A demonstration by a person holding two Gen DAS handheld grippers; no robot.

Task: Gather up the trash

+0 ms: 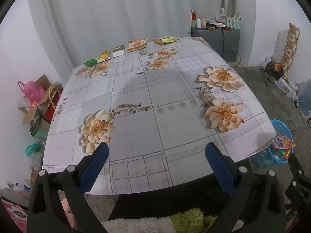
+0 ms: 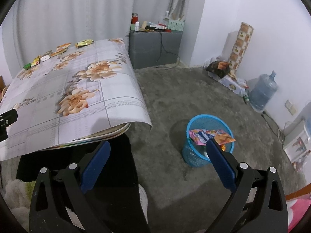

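Several pieces of trash lie along the table's far edge: a green packet (image 1: 90,62), a yellow wrapper (image 1: 104,56), a white box (image 1: 118,50), an orange packet (image 1: 137,44) and a yellow-green packet (image 1: 165,39). A blue mesh bin (image 2: 208,139) stands on the floor right of the table, with a pink and orange wrapper (image 2: 210,135) lying across its rim. The bin also shows in the left wrist view (image 1: 279,145). My left gripper (image 1: 156,151) is open and empty over the table's near edge. My right gripper (image 2: 158,149) is open and empty above the floor beside the bin.
The table carries a floral cloth (image 1: 155,101). A grey cabinet (image 2: 155,46) with bottles stands at the back. A water jug (image 2: 263,92) and boxes line the right wall. A cardboard box and bags (image 1: 38,99) sit left of the table.
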